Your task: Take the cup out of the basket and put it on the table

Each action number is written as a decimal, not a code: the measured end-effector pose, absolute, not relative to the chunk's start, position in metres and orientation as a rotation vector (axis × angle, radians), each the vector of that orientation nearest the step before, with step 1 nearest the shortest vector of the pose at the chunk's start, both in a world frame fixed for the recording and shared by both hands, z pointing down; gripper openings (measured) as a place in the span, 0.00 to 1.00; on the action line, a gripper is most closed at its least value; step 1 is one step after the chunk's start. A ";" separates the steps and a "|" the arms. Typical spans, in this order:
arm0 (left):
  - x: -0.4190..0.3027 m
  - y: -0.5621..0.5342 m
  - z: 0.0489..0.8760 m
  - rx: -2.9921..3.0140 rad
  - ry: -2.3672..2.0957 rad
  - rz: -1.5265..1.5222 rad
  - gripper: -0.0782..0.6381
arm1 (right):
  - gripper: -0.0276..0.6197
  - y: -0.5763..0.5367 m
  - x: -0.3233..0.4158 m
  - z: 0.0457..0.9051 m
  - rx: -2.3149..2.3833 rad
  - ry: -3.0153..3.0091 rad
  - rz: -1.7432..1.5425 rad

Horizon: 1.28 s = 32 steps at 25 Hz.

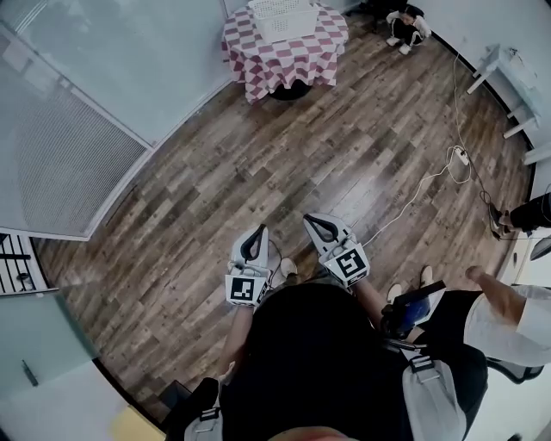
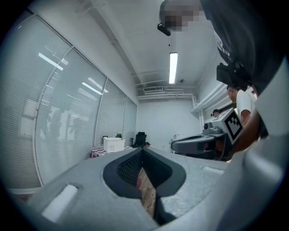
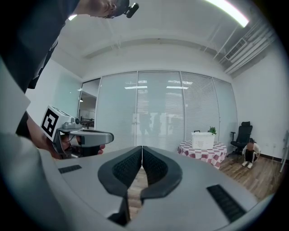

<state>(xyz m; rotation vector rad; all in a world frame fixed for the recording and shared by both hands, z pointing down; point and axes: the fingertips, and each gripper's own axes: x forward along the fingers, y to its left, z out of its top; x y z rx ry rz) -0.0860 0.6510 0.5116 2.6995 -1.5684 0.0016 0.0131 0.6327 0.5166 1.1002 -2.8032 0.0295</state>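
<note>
A white plastic basket (image 1: 280, 17) stands on a round table (image 1: 284, 60) with a red-and-white checked cloth, far across the room. It also shows small in the left gripper view as the basket (image 2: 113, 144) and in the right gripper view as the basket (image 3: 202, 140). No cup shows from here. My left gripper (image 1: 261, 229) and right gripper (image 1: 308, 218) are held close to the body over the wooden floor, both level and pointing toward the table. The left gripper (image 2: 142, 151) has its jaws closed together on nothing. The right gripper (image 3: 142, 149) is likewise shut and holds nothing.
Glass walls with blinds (image 1: 60, 155) run along the left. A white cable (image 1: 422, 185) trails over the floor to the right. A person (image 1: 406, 24) sits on the floor beyond the table, another (image 1: 508, 314) stands close at my right. An office chair (image 3: 241, 135) is near the far wall.
</note>
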 end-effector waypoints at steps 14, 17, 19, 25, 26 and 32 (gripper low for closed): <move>-0.093 0.650 0.518 2.677 -1.588 0.026 0.12 | 0.06 0.631 0.001 0.522 1.023 -2.816 0.056; -0.098 0.654 0.516 2.660 -1.613 0.023 0.12 | 0.06 0.633 -0.004 0.519 1.013 -2.822 0.051; -0.103 0.658 0.517 2.649 -1.628 0.024 0.12 | 0.06 0.637 -0.007 0.520 0.997 -2.829 0.052; -0.104 0.658 0.523 2.633 -1.625 0.042 0.12 | 0.06 0.639 -0.009 0.523 0.988 -2.834 0.057; -0.102 0.657 0.524 2.631 -1.621 0.045 0.12 | 0.06 0.638 -0.008 0.524 0.991 -2.829 0.064; -0.094 0.657 0.534 2.636 -1.596 0.060 0.12 | 0.06 0.638 0.001 0.531 1.007 -2.815 0.091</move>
